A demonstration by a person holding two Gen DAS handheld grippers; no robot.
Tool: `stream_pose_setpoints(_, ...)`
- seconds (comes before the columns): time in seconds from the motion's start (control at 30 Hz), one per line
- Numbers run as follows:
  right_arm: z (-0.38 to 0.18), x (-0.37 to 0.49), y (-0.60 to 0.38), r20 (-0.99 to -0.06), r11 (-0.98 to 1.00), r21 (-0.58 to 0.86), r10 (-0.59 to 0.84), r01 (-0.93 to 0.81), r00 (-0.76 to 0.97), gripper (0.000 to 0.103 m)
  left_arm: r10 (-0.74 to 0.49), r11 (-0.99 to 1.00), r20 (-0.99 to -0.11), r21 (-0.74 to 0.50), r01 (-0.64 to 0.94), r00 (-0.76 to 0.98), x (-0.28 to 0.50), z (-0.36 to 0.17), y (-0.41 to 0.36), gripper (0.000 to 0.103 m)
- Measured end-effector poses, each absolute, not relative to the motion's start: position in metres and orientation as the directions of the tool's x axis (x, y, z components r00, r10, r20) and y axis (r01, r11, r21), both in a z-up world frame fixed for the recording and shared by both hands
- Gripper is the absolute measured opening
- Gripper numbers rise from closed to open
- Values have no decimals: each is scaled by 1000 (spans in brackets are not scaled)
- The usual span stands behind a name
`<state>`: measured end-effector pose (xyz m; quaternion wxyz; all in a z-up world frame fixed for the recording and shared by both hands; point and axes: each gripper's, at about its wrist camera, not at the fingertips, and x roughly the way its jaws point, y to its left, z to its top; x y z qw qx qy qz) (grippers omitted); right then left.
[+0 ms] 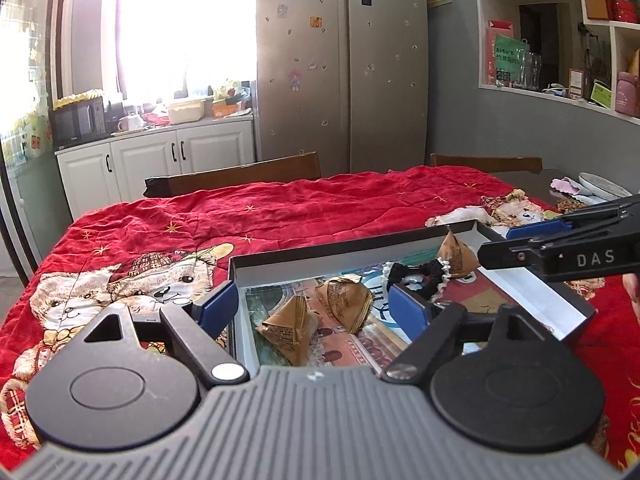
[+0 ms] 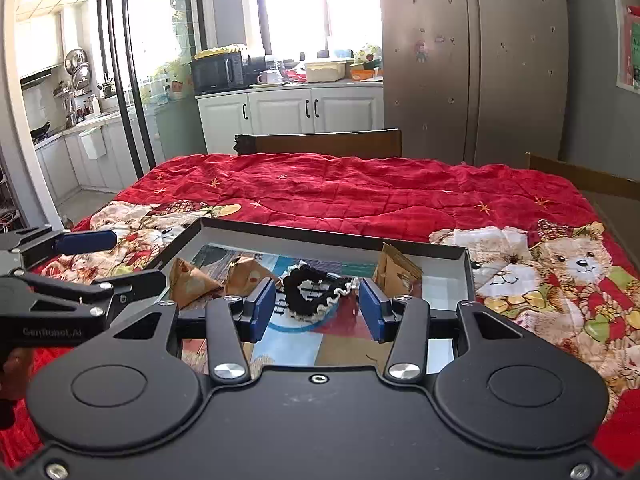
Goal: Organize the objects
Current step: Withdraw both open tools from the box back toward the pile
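Both pairs of fingers are released and grasp nothing. The left gripper point(image 1: 308, 306) is spread wide above two brown paper pyramid packets point(image 1: 320, 320), which lie in the shallow tray point(image 2: 332, 236). The right gripper point(image 2: 316, 310) stands half apart, framing the black lace-trimmed scrunchie point(image 2: 316, 286), also in the tray, with a third packet point(image 2: 398, 272) at the far right corner.

As I judge it, the two grippers hang close over one tray and could knock together; a careless dip might snag the scrunchie or shove the light tray across the rumpled red quilt point(image 2: 360, 188) covering the desk.

Readable writing: "DAS" on the right gripper's arm, "GenRobot.AI" on the left's. Print on the packets is too small to read.
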<state>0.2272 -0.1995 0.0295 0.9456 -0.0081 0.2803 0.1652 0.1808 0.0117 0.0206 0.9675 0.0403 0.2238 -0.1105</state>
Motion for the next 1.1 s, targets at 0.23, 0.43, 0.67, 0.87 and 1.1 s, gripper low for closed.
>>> stream_pose_setpoints(0.23, 37, 196, -206, -521, 940, 40, 308, -338, 796, 47, -197, 971, -425, 41, 236, 883, 164, 28, 12, 92)
stream_pose_setpoints(0.43, 45, 169, -213, -503, 935, 25, 318, -354, 804, 48, -209, 967, -410, 46, 250, 888, 145, 36, 12, 92)
stream_pose_setpoints(0.67, 55, 139, -222, -480, 927, 42, 347, -374, 806, 49, -221, 961, -394, 67, 267, 892, 120, 42, 10, 94)
stream_pose_setpoints(0.87, 56, 117, -228, -473, 922, 48, 359, -383, 805, 50, -228, 956, -392, 82, 280, 891, 102, 44, 9, 95)
stream_pose_setpoints(1.1, 54, 98, -238, -473, 922, 62, 364, -382, 802, 50, -240, 952, -388, 88, 294, 890, 82, 45, 8, 95)
